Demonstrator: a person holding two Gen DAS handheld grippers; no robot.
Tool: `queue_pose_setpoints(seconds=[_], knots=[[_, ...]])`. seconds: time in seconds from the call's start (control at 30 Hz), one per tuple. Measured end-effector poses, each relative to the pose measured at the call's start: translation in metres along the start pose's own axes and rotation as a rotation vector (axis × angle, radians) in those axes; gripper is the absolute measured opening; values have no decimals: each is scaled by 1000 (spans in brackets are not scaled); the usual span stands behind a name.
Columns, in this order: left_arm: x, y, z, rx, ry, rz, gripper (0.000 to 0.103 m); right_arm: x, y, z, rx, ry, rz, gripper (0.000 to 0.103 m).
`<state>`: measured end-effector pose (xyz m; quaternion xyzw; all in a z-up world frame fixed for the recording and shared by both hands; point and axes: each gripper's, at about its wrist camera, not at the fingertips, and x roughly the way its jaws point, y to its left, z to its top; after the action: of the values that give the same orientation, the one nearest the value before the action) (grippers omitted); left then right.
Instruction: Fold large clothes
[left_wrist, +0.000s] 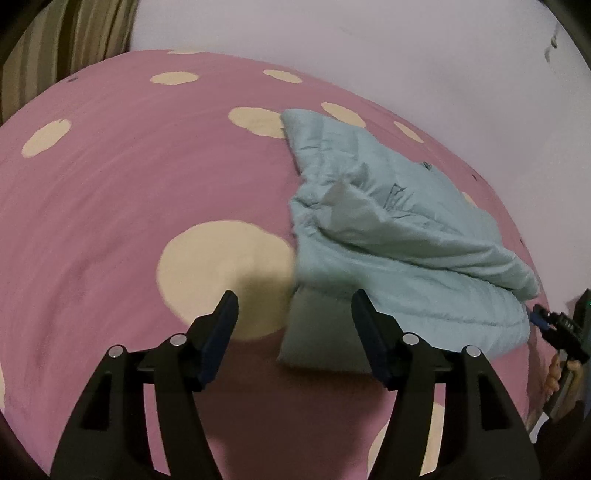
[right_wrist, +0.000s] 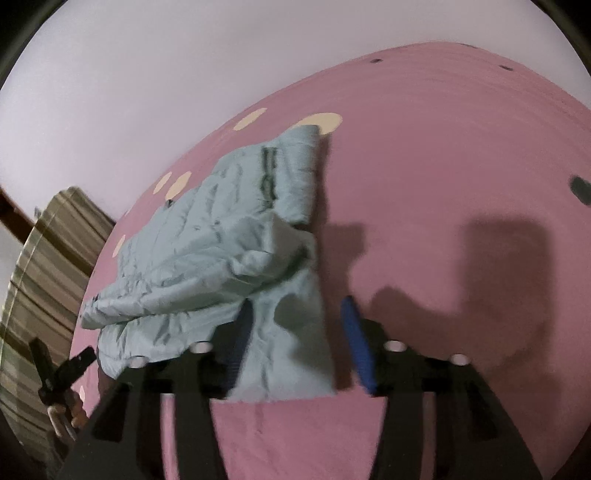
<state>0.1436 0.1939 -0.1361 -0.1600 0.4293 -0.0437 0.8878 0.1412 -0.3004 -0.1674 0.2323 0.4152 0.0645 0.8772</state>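
- Nearest in the left wrist view, the left gripper (left_wrist: 293, 308) is standing with its two black fingers apart and nothing pinched between them, hovering over a pink bedsheet (left_wrist: 129, 192) printed with cream dots.
- A near corner of a pale blue padded garment (left_wrist: 399, 236) is lying in the gap between those fingers, though neither pad is pressing on it.
- Nearest in the right wrist view, the right gripper (right_wrist: 299, 314) is also standing with its blue-padded fingers spread; the garment's (right_wrist: 207, 240) near corner is lying between them, close beside the left-hand pad, and no squeeze is showing.
- The garment is resting on the bedsheet (right_wrist: 443, 166) in a bulky folded bundle, its upper layers doubled over the lower ones.
- At the left wrist view's right edge, the right gripper (left_wrist: 543, 319) is sitting just beside the bundle, with a person's fingers (left_wrist: 556, 373) showing below it.
- Farther off, a striped curtain (left_wrist: 74, 48) and a plain pale wall (left_wrist: 369, 55) are standing behind the bed.
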Motion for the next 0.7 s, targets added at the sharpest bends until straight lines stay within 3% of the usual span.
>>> queue_pose_setpoints(seconds=[0.3, 0.6, 0.7], knots=[[28, -8, 33, 18, 11, -93, 64, 25, 18, 28, -104, 12, 20, 56], [57, -19, 56, 110, 57, -103, 63, 50, 15, 36, -125, 75, 28, 56], [64, -25, 59, 134, 69, -118, 56, 59, 19, 35, -146, 94, 19, 52]])
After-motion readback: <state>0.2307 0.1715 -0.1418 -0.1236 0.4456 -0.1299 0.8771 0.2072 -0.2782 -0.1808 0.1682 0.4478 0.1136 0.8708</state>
